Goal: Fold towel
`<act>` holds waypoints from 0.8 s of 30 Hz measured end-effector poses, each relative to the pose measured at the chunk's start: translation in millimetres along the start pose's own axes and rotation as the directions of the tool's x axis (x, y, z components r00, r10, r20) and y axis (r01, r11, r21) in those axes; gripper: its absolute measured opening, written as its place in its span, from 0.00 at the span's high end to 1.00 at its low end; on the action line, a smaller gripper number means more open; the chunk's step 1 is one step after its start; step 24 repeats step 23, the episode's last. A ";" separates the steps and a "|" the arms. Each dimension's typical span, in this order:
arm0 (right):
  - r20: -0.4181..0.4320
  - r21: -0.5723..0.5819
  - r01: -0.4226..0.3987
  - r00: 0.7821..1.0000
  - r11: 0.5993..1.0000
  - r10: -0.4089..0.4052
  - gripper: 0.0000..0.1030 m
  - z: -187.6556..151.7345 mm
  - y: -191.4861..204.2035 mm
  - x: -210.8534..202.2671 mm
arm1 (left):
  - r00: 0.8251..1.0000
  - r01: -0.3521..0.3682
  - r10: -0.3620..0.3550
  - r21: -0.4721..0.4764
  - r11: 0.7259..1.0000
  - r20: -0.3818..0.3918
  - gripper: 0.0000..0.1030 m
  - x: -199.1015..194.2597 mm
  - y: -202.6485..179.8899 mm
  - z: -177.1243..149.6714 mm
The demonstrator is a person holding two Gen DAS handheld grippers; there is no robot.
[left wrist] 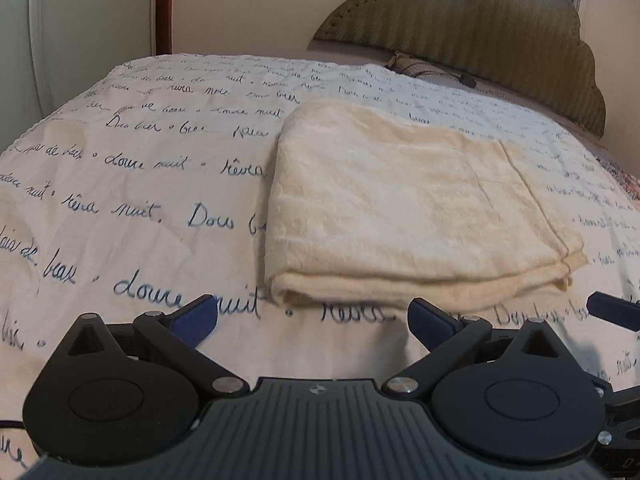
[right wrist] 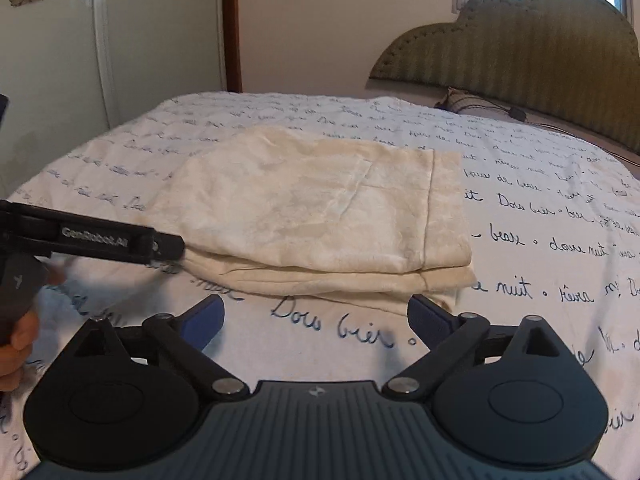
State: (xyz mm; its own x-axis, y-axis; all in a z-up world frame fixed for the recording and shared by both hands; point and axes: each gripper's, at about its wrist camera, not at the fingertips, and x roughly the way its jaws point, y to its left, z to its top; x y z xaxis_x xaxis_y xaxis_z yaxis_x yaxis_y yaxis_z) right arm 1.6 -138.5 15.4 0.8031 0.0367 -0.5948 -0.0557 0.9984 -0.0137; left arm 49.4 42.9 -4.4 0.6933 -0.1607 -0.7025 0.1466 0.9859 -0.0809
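A cream towel [left wrist: 400, 208] lies folded into a thick rectangle on the bed, its layered front edge toward me. My left gripper [left wrist: 314, 318] is open, just short of the towel's near left corner, and only bedspread shows between its blue pads. In the right wrist view the towel [right wrist: 320, 216] fills the middle. My right gripper [right wrist: 316, 320] is open in front of the near edge, its right pad close to the front right corner. One finger of the left gripper [right wrist: 120, 240] reaches in from the left beside the towel, with a hand [right wrist: 16, 352] behind it.
The bedspread [left wrist: 140, 200] is white with blue handwriting and lightly wrinkled. A green padded headboard [left wrist: 480, 40] stands at the far right, with a small cushion and a black cable [left wrist: 424, 68] below it. A wall and a wooden door frame [right wrist: 232, 24] lie beyond the bed.
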 end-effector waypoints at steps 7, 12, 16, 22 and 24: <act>-0.035 -0.077 -0.028 0.999 0.997 0.025 0.04 -18.1 25.8 -13.5 | 0.996 -0.081 0.082 -0.028 0.996 0.042 0.00 -24.4 10.1 -26.7; -0.047 -0.062 -0.017 0.999 0.998 0.014 0.04 -24.9 28.6 -10.7 | 0.996 -0.074 0.078 -0.076 0.994 0.049 0.00 -30.2 21.0 -27.3; -0.050 -0.037 -0.017 0.999 0.999 0.015 0.04 -28.0 25.8 -9.8 | 0.993 -0.091 0.093 -0.035 0.995 0.066 0.00 -32.8 15.8 -28.8; -0.055 -0.039 -0.010 0.998 0.999 0.007 0.04 -32.3 25.0 -7.5 | 0.988 -0.133 0.133 0.001 0.991 0.075 0.00 -31.4 9.1 -30.9; -0.055 -0.042 -0.008 0.998 0.999 0.006 0.04 -33.0 25.4 -7.2 | 0.989 -0.131 0.131 0.000 0.991 0.071 0.00 -31.0 10.0 -30.4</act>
